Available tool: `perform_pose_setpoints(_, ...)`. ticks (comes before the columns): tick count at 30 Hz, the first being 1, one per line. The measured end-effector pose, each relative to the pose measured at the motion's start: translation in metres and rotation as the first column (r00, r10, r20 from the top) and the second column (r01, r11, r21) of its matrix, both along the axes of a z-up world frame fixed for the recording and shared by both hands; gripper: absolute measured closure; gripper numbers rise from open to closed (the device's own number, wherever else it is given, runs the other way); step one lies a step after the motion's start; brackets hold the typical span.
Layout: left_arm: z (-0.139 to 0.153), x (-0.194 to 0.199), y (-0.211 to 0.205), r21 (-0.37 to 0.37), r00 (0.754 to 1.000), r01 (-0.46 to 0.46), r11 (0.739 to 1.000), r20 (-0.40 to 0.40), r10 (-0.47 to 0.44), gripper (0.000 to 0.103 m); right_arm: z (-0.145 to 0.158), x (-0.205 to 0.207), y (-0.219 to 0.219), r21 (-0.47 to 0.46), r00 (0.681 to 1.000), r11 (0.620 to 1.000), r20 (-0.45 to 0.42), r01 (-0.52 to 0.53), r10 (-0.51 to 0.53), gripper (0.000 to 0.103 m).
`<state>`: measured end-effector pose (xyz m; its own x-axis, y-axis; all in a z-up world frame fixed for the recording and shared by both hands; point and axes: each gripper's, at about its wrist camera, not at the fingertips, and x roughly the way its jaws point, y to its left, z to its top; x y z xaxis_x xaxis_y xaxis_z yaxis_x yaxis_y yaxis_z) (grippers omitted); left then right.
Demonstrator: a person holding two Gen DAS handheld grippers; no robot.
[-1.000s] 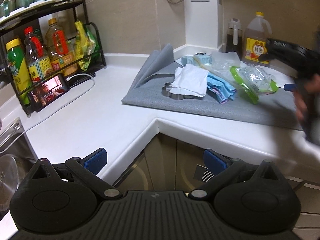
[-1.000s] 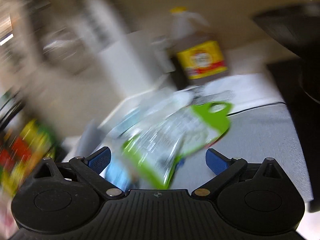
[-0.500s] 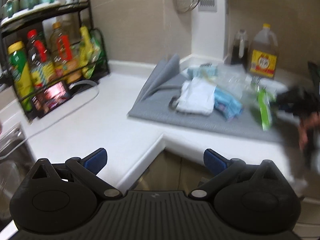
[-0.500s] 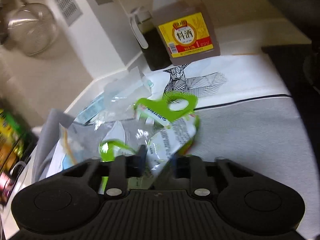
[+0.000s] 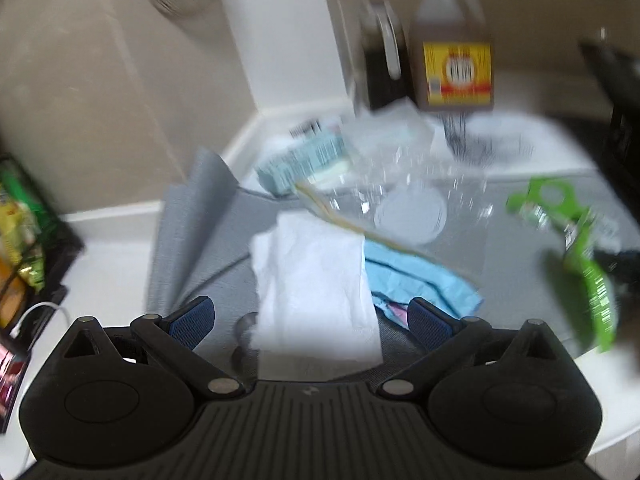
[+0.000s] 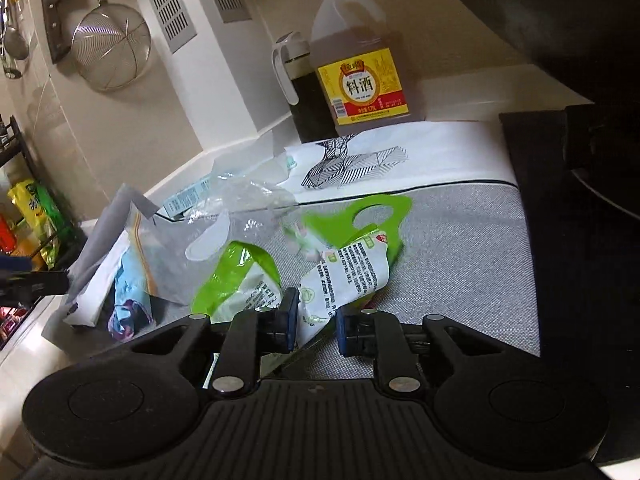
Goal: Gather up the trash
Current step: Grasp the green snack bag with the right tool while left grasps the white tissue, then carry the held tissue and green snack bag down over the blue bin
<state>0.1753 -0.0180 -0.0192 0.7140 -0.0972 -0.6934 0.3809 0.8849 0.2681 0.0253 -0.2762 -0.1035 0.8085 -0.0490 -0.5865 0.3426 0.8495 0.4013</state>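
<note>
Pinching one green-and-white snack bag (image 6: pixel 344 268), the right gripper (image 6: pixel 314 322) has its blue pads pressed onto the crumpled film, bag partly lifted over the grey mat (image 6: pixel 460 248). Left gripper (image 5: pixel 310 316) is spread wide, nothing between the pads, hovering over the near edge of the same mat.

Left to right on the mat, count:
- one white paper towel (image 5: pixel 316 280), just ahead of the left gripper
- one light blue crumpled sheet (image 5: pixel 416 280), touching the towel's right edge
- one clear zip bag (image 5: pixel 400 196) behind both
- one pale blue carton (image 5: pixel 300 160) at the back, by the wall corner
- the green bag (image 5: pixel 580 256), far right, blurred

Two bottles behind the mat: one dark pourer (image 6: pixel 304 92), one big cooking-wine jug (image 6: pixel 360 64) with a yellow label, side by side.

View differences: right wrist camera shows a wire strainer (image 6: pixel 110 46) hanging on the wall and a dark wok (image 6: pixel 560 12) at top right; left view blurs these. Only the left view shows a phone (image 5: pixel 10 376) with white cable at the far left edge.
</note>
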Motion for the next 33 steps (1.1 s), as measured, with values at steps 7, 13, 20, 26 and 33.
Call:
perform_pose_setpoints(7, -0.034, 0.038, -0.010, 0.079, 0.998, -0.035, 0.996, -0.041, 0.039, 0.004, -0.007, -0.003, -0.008, 0.080, 0.999, 0.997, 0.031, 0.013, -0.016, 0.082)
perform_pose_setpoints(13, -0.026, 0.043, -0.004, 0.009, 0.992, -0.108, 0.994, -0.060, 0.108, 0.081, -0.009, -0.004, -0.009, 0.095, 0.999, 0.995, 0.038, 0.011, -0.014, 0.082)
perform_pose_setpoints(20, 0.018, 0.010, 0.009, -0.106, 0.993, -0.107, 0.989, 0.041, 0.112, 0.099, -0.002, -0.008, -0.007, 0.060, 0.999, 0.998, 0.050, 0.019, -0.022, 0.082)
perform_pose_setpoints(26, 0.061, -0.027, 0.027, -0.231, 0.986, -0.106, 0.967, 0.104, 0.133, 0.099, 0.020, -0.018, -0.011, 0.054, 0.996, 0.998, 0.077, 0.038, -0.042, 0.082)
perform_pose_setpoints(33, 0.079, -0.082, 0.039, -0.285, 0.980, -0.072, 0.956, 0.159, 0.122, 0.099, 0.049, -0.035, 0.000, 0.016, 0.989, 1.000, 0.143, 0.021, -0.024, 0.082)
